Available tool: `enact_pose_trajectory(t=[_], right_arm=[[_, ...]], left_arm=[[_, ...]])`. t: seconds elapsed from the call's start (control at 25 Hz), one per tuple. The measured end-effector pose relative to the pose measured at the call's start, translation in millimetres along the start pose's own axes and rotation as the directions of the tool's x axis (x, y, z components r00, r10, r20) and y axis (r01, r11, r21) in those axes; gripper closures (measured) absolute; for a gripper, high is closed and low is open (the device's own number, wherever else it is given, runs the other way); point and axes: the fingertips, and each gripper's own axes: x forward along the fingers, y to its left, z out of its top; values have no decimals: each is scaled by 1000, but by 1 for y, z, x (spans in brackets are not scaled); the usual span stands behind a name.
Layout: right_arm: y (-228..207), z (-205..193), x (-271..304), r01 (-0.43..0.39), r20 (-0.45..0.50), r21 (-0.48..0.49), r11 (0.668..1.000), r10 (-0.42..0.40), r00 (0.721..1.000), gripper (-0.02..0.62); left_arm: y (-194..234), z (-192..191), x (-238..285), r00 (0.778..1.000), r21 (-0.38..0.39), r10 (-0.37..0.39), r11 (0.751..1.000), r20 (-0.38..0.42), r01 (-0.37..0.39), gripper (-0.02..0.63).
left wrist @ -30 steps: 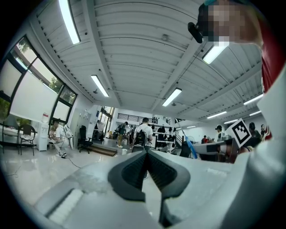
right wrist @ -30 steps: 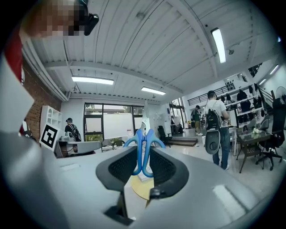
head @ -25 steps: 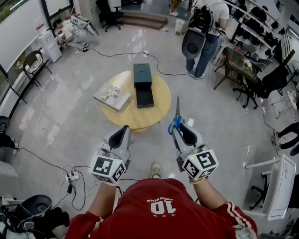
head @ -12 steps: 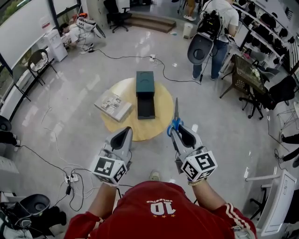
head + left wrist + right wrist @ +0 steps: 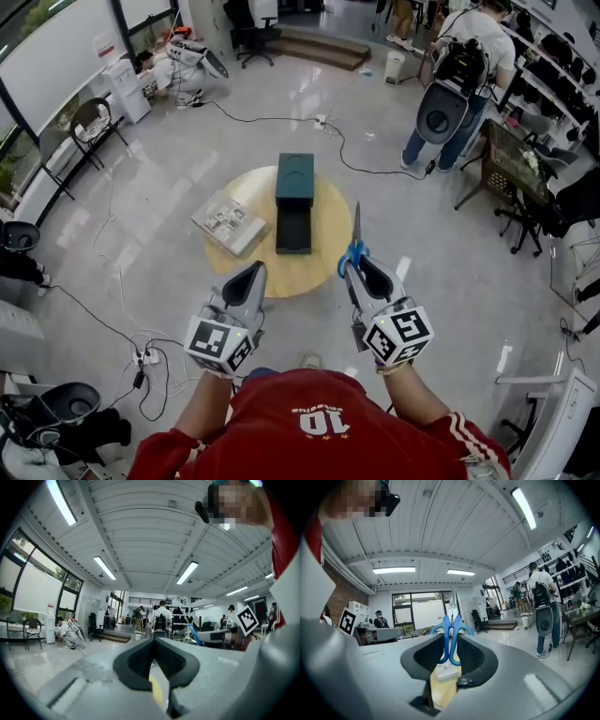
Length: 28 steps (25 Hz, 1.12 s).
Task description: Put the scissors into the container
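Observation:
A pair of scissors (image 5: 355,236) with blue handles stands with its blades pointing away from me, over the near right edge of the round wooden table (image 5: 326,261). My right gripper (image 5: 355,265) is shut on the handles. In the right gripper view the scissors (image 5: 451,634) sit upright between the dark pads. The dark green container (image 5: 293,202) lies at the table's middle, its open tray toward me. My left gripper (image 5: 254,271) hovers at the table's near edge, shut and empty; its pads (image 5: 140,660) meet in the left gripper view.
A book (image 5: 230,223) lies on the table's left part. Cables (image 5: 141,356) trail over the grey floor at my left. A person with a backpack (image 5: 452,89) stands at the far right near chairs (image 5: 520,206). Another person (image 5: 159,64) sits at the far left.
The table and container have slid lower and closer in the head view. Both grippers keep their places in the view, the scissors still in the right one.

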Motion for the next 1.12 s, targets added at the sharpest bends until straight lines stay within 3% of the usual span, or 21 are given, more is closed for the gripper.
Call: enact_pose_trajectory(t=[0.44,1.12], right_arm=[[8,-6,32,-60,-45,-4,998,59,997,505],[12,6,88,43,-33,-46,998,-45,998,505]], left_arm=[[19,-5,7,999,-22,38,999,-4,-38,604],[83,11,51,994,-44,-96,994,55,99,604]])
